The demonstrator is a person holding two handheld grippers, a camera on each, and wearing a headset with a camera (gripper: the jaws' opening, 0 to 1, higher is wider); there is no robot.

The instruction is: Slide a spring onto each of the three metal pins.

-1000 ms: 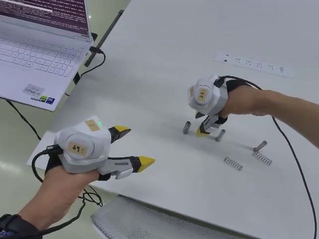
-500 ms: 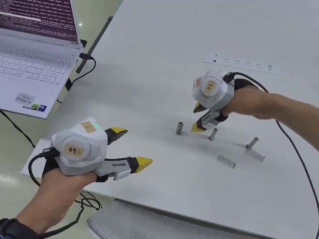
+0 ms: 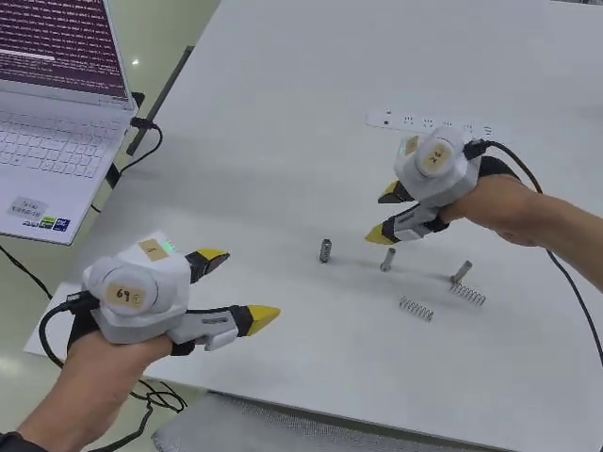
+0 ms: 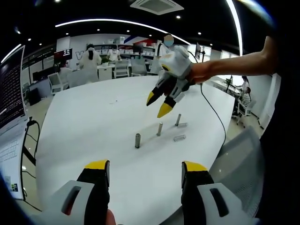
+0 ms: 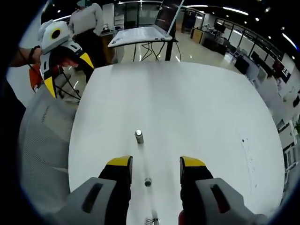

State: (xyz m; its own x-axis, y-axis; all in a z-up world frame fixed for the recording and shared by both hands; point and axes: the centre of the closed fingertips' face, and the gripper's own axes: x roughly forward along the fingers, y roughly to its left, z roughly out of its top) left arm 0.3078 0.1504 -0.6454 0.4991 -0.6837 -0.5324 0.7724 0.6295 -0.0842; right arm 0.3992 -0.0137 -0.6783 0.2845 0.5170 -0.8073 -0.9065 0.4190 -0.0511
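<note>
Three short metal pins stand on the white table [image 3: 283,122]. The leftmost pin [image 3: 325,250] [image 4: 138,140] [image 5: 139,136] wears a spring. The middle pin [image 3: 387,260] [image 4: 160,129] [image 5: 148,182] and the right pin [image 3: 461,272] [image 4: 178,120] are bare. Two loose springs [image 3: 415,309] [image 3: 467,294] lie beside them. My right gripper [image 3: 384,215] [image 5: 155,161] [image 4: 164,101] hovers open just above the middle pin, holding nothing. My left gripper [image 3: 236,285] [image 4: 145,166] [image 5: 61,51] is open near the table's front edge, well left of the pins.
An open laptop [image 3: 57,113] sits at the far left with a cable [image 3: 141,141] beside it. A white power strip [image 3: 429,122] lies behind the right gripper. A mesh chair back [image 3: 217,433] stands below the front edge. People stand in the background.
My right gripper has lifted up and away from the pins, staying open. My left gripper has hardly moved; the whole head view has shifted.
</note>
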